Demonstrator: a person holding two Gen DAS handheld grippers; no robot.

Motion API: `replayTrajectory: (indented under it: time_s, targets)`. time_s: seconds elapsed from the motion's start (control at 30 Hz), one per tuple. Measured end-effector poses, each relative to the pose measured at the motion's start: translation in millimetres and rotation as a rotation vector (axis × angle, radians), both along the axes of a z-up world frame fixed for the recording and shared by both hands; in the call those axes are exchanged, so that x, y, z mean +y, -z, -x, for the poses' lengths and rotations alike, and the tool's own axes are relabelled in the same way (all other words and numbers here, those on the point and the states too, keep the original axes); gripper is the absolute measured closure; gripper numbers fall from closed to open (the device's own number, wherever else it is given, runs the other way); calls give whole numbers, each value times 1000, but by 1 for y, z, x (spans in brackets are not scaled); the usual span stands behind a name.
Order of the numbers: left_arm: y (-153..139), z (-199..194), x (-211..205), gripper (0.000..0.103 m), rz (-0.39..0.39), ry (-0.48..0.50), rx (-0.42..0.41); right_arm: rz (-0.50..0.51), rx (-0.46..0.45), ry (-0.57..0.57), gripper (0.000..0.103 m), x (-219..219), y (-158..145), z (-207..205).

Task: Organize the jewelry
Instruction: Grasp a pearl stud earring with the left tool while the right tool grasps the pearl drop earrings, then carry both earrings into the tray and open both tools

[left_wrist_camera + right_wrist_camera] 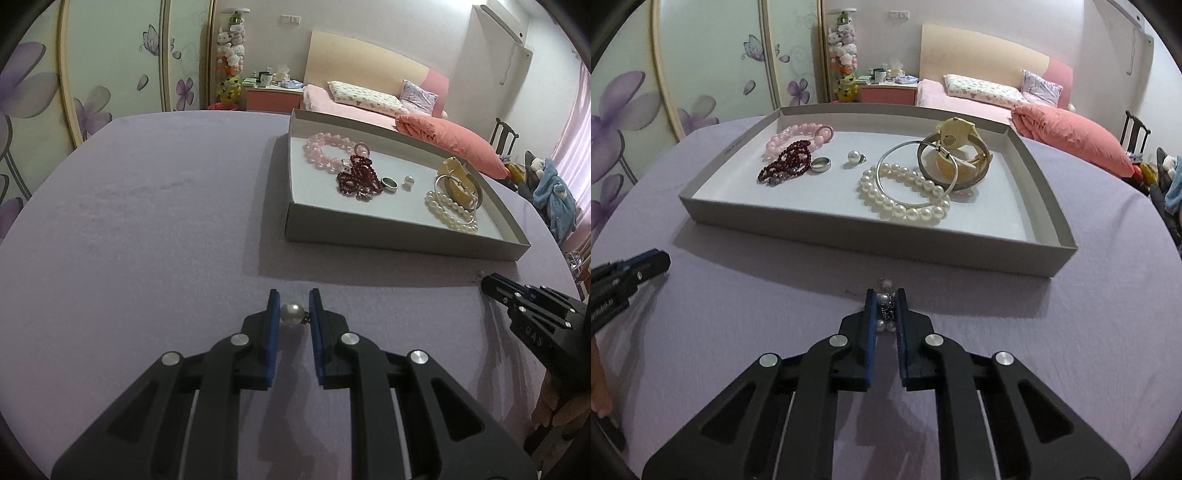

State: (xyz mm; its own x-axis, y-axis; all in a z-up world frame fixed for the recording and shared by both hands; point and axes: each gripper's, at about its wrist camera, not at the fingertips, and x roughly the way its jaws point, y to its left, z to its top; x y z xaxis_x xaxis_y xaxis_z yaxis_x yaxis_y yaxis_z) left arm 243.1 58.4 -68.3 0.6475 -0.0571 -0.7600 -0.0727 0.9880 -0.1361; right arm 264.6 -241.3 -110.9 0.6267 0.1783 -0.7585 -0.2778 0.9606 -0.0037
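Lilac tablecloth (147, 221) held the grey tray (849, 230). Left gripper (294, 312) pinched a round pearl earring (292, 314); it could squirt out. Right gripper (886, 310) apparently clamped a small pearl cluster (885, 308), which could snag.

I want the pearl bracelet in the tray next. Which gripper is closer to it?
Right. The right gripper sits just in front of the tray, facing the pearl bracelet. The left gripper is farther off to the tray's left.
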Motion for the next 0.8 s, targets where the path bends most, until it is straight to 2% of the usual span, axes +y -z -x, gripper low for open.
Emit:
replayTrajectory:
  time_s: [0.17, 0.47, 0.63, 0.8]
  targets:
    - [-2, 5, 1, 86, 12, 3, -6, -59, -4, 33, 95, -19, -3, 10]
    - [-11, 22, -6, 87, 35, 24, -43, -122, -133, 86, 96, -53, -28, 42]
    - [-19, 33, -12, 86, 37, 43, -80, -153, -217, 91, 96, -58, -50, 54]
    - [-28, 45, -20, 87, 33, 72, -124, -166, -260, 77, 96, -55, -63, 59]
